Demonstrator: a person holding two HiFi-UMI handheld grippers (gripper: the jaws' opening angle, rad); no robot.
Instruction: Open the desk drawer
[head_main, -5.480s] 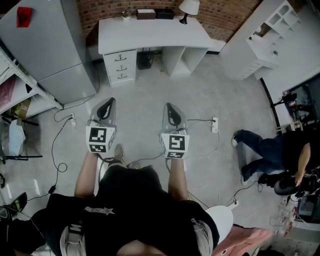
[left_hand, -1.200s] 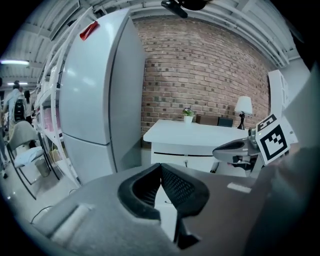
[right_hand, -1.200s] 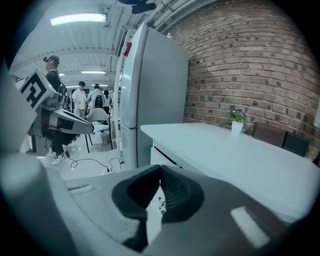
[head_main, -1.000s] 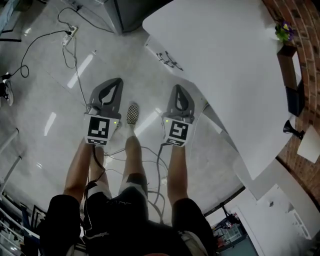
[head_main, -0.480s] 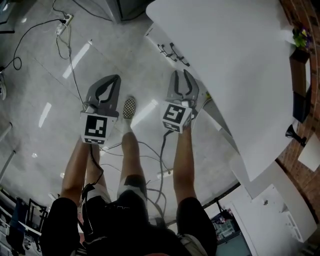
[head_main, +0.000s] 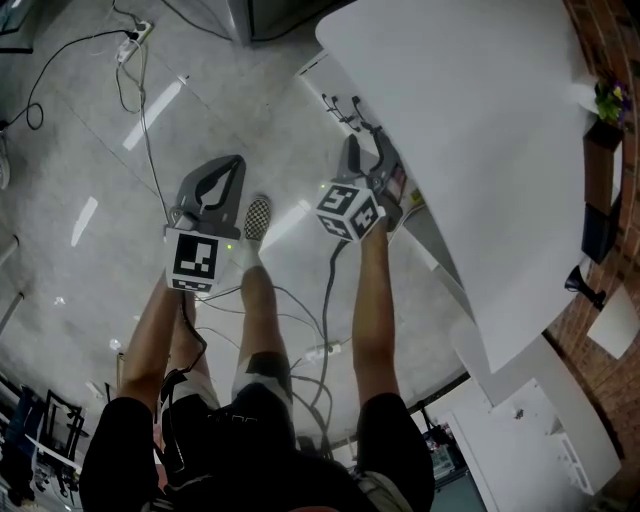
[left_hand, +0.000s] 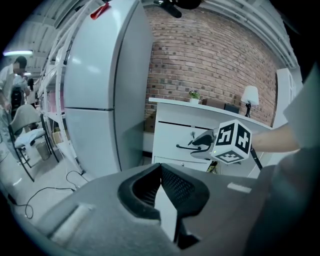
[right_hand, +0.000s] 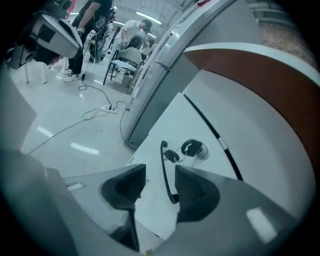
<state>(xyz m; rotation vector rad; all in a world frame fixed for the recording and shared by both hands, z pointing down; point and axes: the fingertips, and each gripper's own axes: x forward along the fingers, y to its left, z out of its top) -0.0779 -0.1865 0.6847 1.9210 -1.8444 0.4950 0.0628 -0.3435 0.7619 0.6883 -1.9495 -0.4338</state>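
**Now: right jaws opening round the drawer handle, left tool idle**

I am holding the right gripper (head_main: 366, 162) against the drawer (right_hand: 175, 125) front, which is sitting under the desk's (head_main: 470, 120) front edge, at the corner nearest the tall grey cabinet (left_hand: 100, 85). In the right gripper view its jaws are standing apart and opening. The black bar handle (right_hand: 165, 170) is running up through the gap between them. The handle is lying closer to the pad on that view's right, with its lower end just beside that pad. Neither pad is pressing on the bar, so I am gripping nothing. A key (right_hand: 192, 148) is sitting in the lock just beyond the handle's upper end. The drawer front is lying flush with the panel round it.

I am holding the left gripper (head_main: 222, 172) over the floor, well apart from the desk. Its jaws are resting together in the left gripper view, with nothing between them. From there the right gripper is showing at the drawer face, below the desk's front edge. Its marker cube (left_hand: 231, 141) is turning one corner toward the camera.

In the head view my checkered shoe (head_main: 258, 215) is showing between the two tools, and cables (head_main: 140, 110) are trailing across the floor to the left.
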